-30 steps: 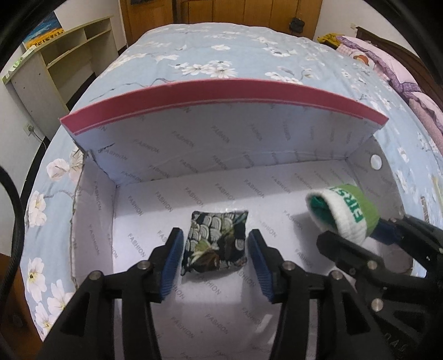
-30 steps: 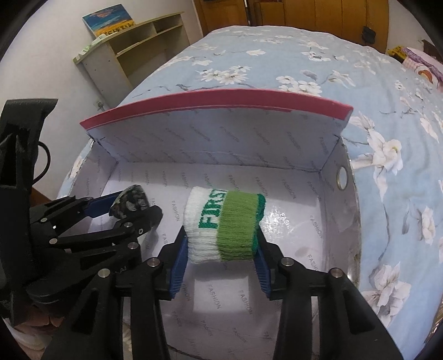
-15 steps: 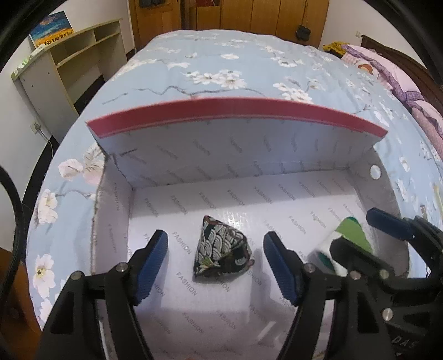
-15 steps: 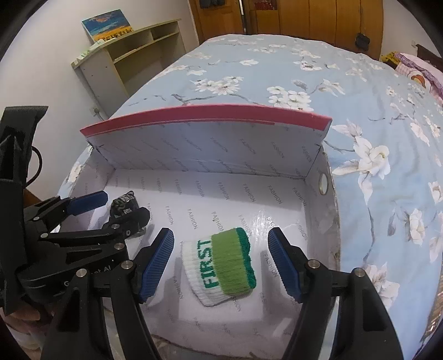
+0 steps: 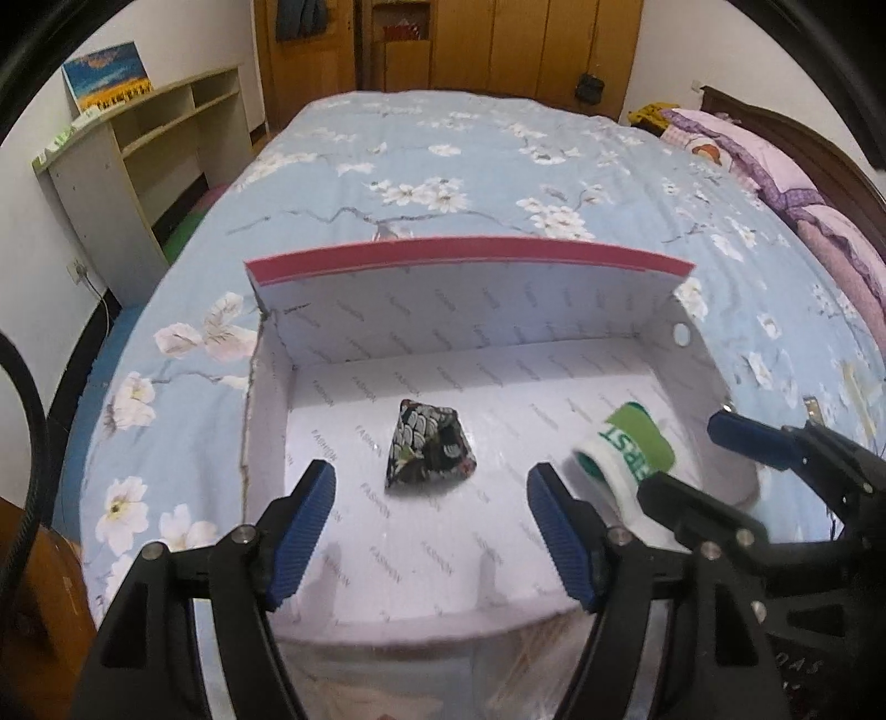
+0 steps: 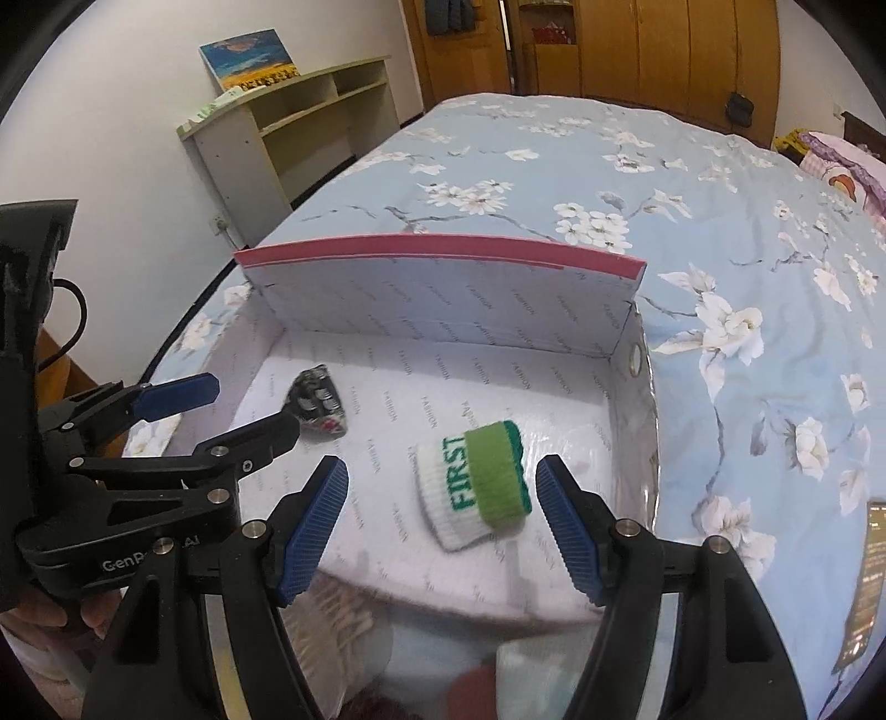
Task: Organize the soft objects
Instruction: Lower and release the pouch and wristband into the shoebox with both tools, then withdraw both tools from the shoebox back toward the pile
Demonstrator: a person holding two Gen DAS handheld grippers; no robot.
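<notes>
Both tongs spread, nothing pinched: left tongs (image 5: pixel 429 520), right tongs (image 6: pixel 440 512). Patterned pouch (image 5: pixel 429 451) and "FIRST" wristband (image 6: pixel 476 484) lie apart in white box (image 5: pixel 443 332) on floral bed (image 5: pixel 443 166). Shelf unit (image 6: pixel 299 111) against wall, wooden wardrobe (image 6: pixel 637 44), probably, behind.

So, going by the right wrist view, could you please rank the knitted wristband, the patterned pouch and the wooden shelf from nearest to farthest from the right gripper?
1. Knitted wristband: on the box floor just ahead of the open right gripper.
2. Patterned pouch: farther back in the box, to the left.
3. Wooden shelf: against the wall, beyond the bed, upper left.
</notes>
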